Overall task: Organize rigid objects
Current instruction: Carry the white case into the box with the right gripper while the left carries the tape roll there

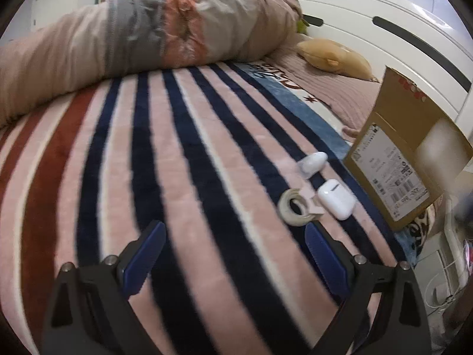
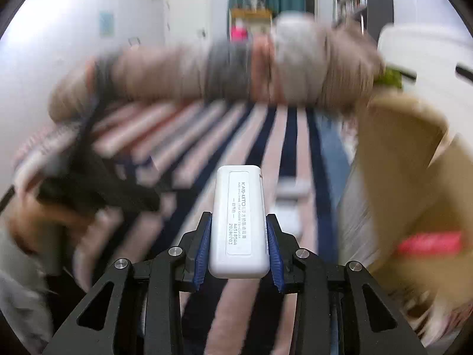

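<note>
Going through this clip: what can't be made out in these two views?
- Cardboard box inside: left wrist view shows only its outer side and flap.
- Box label print: too small to read.
- Right wrist view: everything behind the white case in the right gripper is motion-blurred.
- Left gripper: open; its hand is out of frame.

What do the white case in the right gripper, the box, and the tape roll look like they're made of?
White case: likely hard glossy plastic, smooth with rounded corners and a printed label.
Box: brown cardboard, matte, with a paper shipping label.
Tape roll: probably paper or plastic tape, beige; the material is unclear.
</note>
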